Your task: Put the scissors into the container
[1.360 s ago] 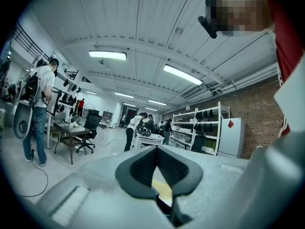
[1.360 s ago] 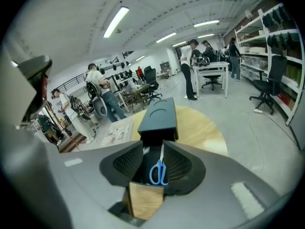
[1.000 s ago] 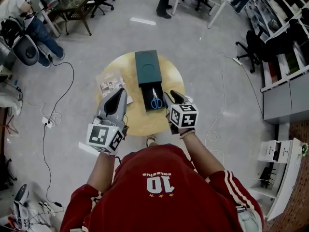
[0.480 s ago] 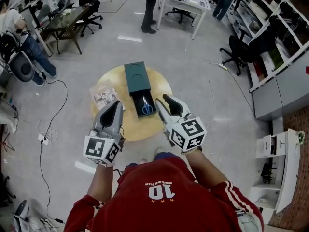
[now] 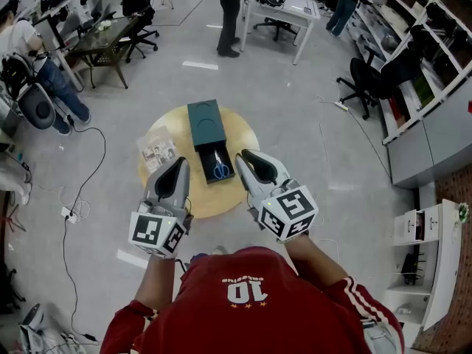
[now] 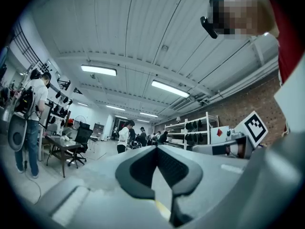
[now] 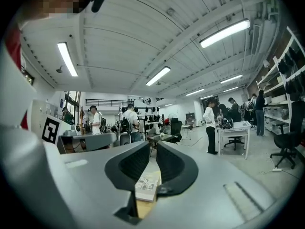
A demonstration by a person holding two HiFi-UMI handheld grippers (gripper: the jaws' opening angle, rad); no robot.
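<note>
Blue-handled scissors (image 5: pixel 220 168) lie in the open drawer (image 5: pixel 209 155) of a dark green box container (image 5: pixel 206 124) on a round wooden table (image 5: pixel 245 136). Both grippers are held up above the table's near edge, clear of the box. My left gripper (image 5: pixel 179 162) points at the table's left side, and the left gripper view shows its fingertips meeting with nothing between them (image 6: pixel 156 148). My right gripper (image 5: pixel 243 155) hangs just right of the drawer; its jaws are closing, with a narrow empty gap still between them (image 7: pixel 153 144).
A picture booklet (image 5: pixel 156 150) lies on the table's left part, also seen between the right jaws (image 7: pixel 147 187). Around the table are a grey floor, a floor cable (image 5: pixel 87 168), office chairs (image 5: pixel 365 76), desks, shelving on the right, and several people standing at the back.
Both grippers have drawn back from the box toward the person and risen. The right gripper's jaws have narrowed. The scissors stay in the drawer.
</note>
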